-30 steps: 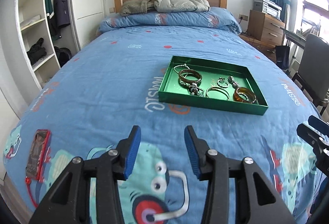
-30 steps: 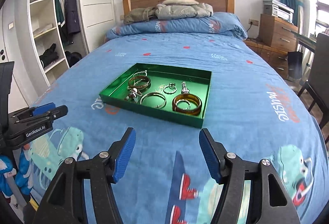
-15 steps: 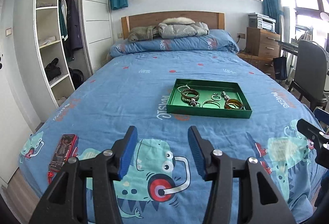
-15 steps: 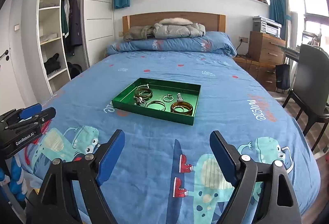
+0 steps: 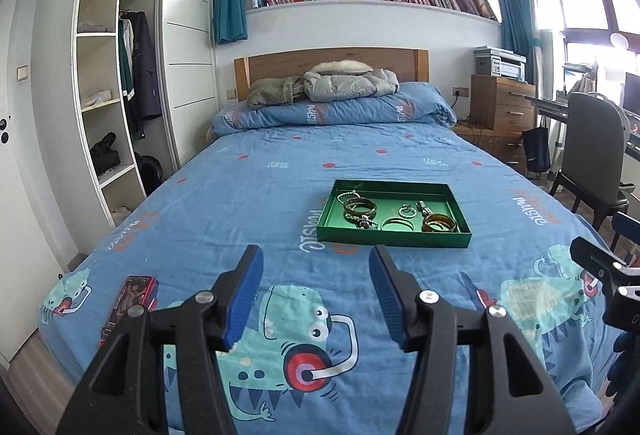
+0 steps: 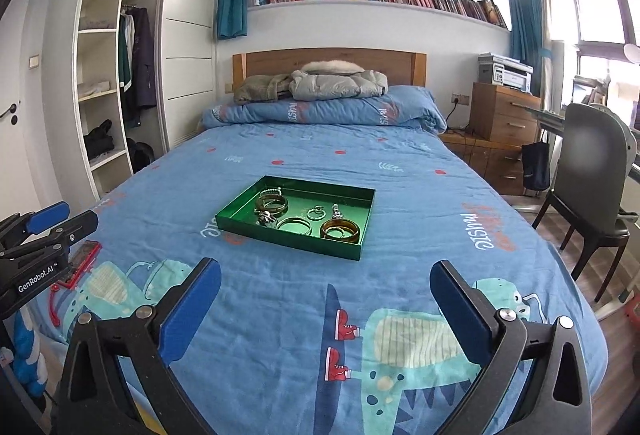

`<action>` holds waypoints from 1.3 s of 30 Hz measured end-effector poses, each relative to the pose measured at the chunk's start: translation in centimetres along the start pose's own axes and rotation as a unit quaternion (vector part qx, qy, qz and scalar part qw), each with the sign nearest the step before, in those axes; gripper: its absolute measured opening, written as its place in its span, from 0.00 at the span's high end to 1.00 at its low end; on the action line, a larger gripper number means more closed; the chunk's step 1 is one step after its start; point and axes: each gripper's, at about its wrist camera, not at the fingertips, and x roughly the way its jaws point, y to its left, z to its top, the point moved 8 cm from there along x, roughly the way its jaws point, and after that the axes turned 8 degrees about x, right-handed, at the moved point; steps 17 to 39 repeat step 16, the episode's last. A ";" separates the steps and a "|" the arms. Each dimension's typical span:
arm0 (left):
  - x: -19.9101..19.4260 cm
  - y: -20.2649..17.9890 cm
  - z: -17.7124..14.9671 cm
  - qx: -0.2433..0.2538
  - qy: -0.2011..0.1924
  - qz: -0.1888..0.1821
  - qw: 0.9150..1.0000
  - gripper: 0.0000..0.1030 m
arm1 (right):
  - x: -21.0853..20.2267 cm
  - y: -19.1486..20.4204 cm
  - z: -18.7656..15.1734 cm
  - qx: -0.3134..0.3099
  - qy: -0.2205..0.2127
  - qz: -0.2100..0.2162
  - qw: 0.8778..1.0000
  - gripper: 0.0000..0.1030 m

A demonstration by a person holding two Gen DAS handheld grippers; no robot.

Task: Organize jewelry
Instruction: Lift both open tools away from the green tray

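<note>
On the blue bed (image 5: 248,203) a green tray (image 5: 394,238) holds bangles; left claw (image 5: 316,293) and right claw (image 6: 325,309) both gape wide, holding nothing.

The tray (image 5: 392,240) lies on the bed (image 5: 248,203), at about one o'clock from the left gripper (image 5: 316,293) and at eleven o'clock from the right gripper (image 6: 325,309). In the tray, two bangles (image 5: 360,206) sit at its far left corner, a thin hoop (image 5: 393,224) near the front middle, a wide bangle (image 5: 439,224) at the front right, and a small ring (image 5: 406,211) behind the hoop. A phone (image 5: 129,297) lies on the bed at nine o'clock from the left gripper. Jackets (image 5: 324,85) lie at twelve o'clock on the folded quilt (image 5: 332,111). A dresser (image 5: 502,107) and chair (image 5: 592,159) stand at two o'clock, shelves (image 5: 108,103) at ten.
</note>
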 end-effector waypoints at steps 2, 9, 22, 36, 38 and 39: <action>-0.4 0.0 0.2 0.002 -0.006 0.003 1.000 0.47 | -0.3 -0.3 -0.2 0.003 -0.001 -0.002 1.000 0.00; -1.0 0.0 0.4 -0.001 -0.018 0.008 1.000 0.44 | -0.5 -1.8 -0.9 0.011 0.004 -0.018 1.000 0.00; -0.9 0.0 0.3 -0.002 -0.016 0.003 1.000 0.44 | -0.8 -3.2 -0.9 0.018 0.003 -0.033 0.999 0.00; -0.9 0.0 0.3 -0.002 -0.016 0.003 1.000 0.44 | -0.8 -3.2 -0.9 0.018 0.003 -0.033 0.999 0.00; -0.9 0.0 0.3 -0.002 -0.016 0.003 1.000 0.44 | -0.8 -3.2 -0.9 0.018 0.003 -0.033 0.999 0.00; -0.9 0.0 0.3 -0.002 -0.016 0.003 1.000 0.44 | -0.8 -3.2 -0.9 0.018 0.003 -0.033 0.999 0.00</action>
